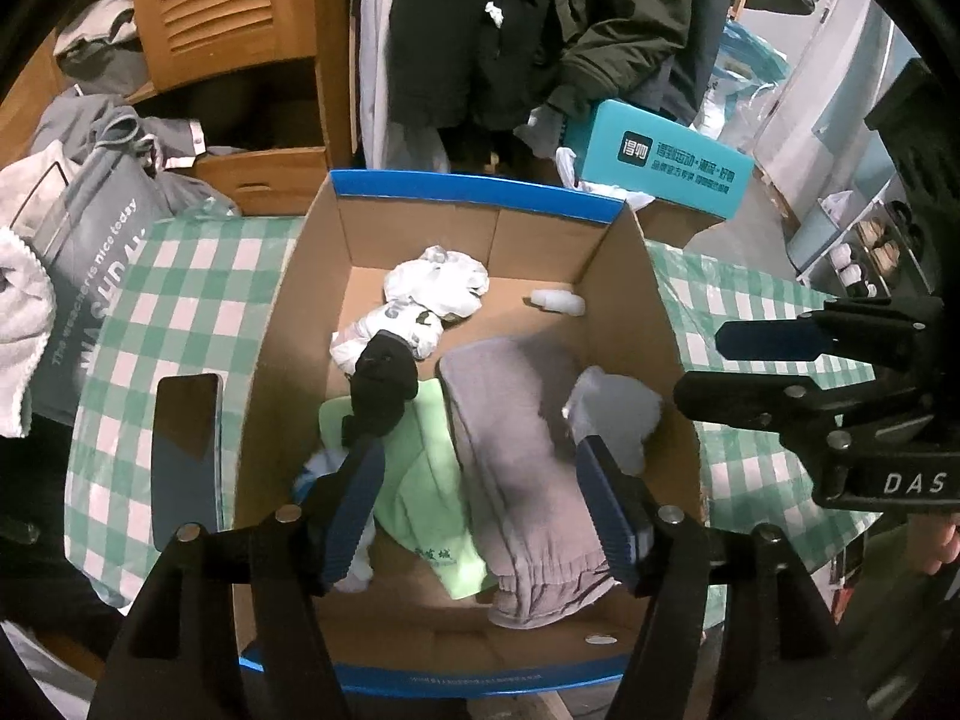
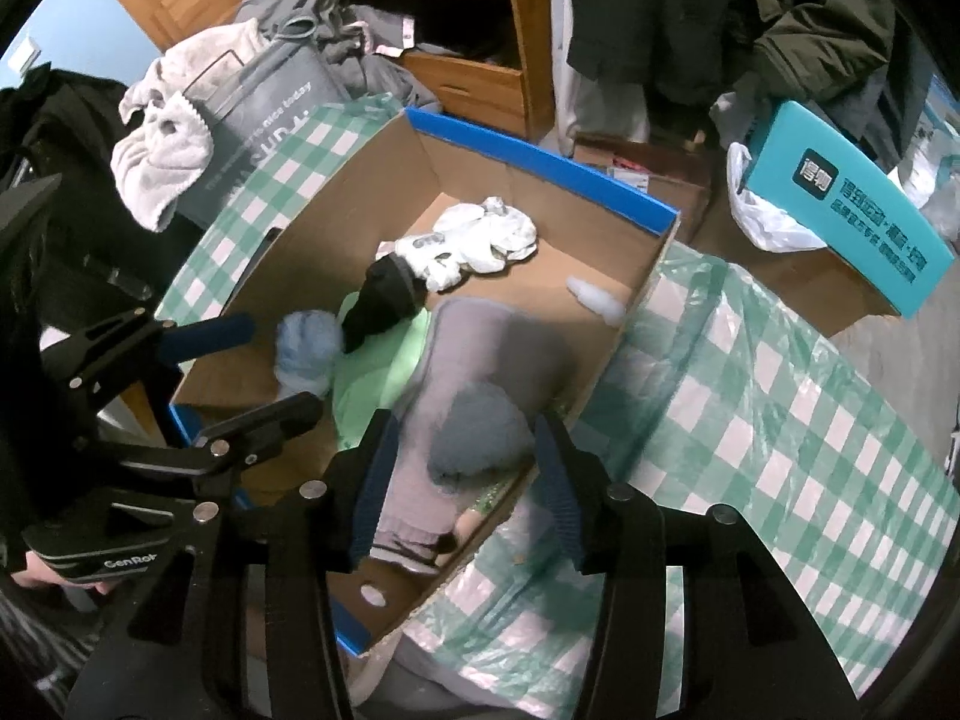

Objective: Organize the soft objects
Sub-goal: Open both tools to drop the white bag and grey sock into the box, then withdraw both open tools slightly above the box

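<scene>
An open cardboard box with blue flaps stands on a green checked cloth. Inside lie a white printed garment, a black sock bundle, a green cloth, grey trousers, a pale grey-blue sock ball and a light blue sock ball. My left gripper is open over the box, empty. My right gripper is open above the grey-blue sock ball, not touching it. The right gripper also shows at the right of the left wrist view.
A grey bag with towels sits at the cloth's left. A teal box lies beyond the cardboard box. Wooden drawers and hanging coats stand behind. A small white lump lies in the box's far corner.
</scene>
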`<control>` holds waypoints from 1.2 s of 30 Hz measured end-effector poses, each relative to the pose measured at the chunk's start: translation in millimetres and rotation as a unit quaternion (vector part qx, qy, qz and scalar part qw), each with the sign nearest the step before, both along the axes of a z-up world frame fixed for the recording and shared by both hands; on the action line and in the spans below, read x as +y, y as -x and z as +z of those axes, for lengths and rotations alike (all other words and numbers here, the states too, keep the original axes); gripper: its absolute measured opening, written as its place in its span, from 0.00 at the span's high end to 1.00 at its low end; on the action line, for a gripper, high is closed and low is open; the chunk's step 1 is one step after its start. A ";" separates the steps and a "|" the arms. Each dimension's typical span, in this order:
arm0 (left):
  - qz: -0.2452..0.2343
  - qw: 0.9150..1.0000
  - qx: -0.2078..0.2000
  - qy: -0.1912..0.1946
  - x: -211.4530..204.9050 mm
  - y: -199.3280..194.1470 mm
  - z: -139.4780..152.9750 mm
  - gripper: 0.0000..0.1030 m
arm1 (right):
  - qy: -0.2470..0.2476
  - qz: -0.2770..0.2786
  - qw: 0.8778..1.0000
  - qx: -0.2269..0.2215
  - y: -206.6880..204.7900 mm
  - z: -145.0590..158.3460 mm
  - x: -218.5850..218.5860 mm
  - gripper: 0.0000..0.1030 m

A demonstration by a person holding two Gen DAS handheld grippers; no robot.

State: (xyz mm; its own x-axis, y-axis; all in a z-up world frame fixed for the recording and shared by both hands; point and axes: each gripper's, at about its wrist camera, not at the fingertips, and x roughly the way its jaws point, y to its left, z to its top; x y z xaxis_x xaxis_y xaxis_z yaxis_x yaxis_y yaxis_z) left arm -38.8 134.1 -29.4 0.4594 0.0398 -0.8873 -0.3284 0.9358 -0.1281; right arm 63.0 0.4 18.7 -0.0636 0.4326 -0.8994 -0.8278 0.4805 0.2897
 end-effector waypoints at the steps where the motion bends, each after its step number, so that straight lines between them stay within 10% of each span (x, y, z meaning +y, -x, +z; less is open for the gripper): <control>1: 0.001 1.000 0.000 -0.001 -0.1 0.2 0.9 0.32 | -0.002 -0.004 1.000 0.000 -1.1 1.6 -1.8 0.49; 10: 0.004 1.000 -0.014 -0.006 -4.9 4.5 17.1 0.25 | -0.011 -0.028 0.999 -0.024 -2.9 16.3 -18.4 0.33; 36: -0.026 0.997 -0.062 -0.027 -37.6 6.0 56.1 0.16 | -0.051 -0.092 0.991 -0.087 -12.6 54.2 -94.2 0.29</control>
State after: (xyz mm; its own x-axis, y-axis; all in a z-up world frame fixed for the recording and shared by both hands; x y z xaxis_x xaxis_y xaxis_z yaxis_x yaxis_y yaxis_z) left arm -44.8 96.6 26.7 0.5684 0.0587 -0.8207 -0.2639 0.9578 -0.1142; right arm 75.6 -93.8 72.9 0.1768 0.5115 -0.8409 -0.7699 0.6041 0.2055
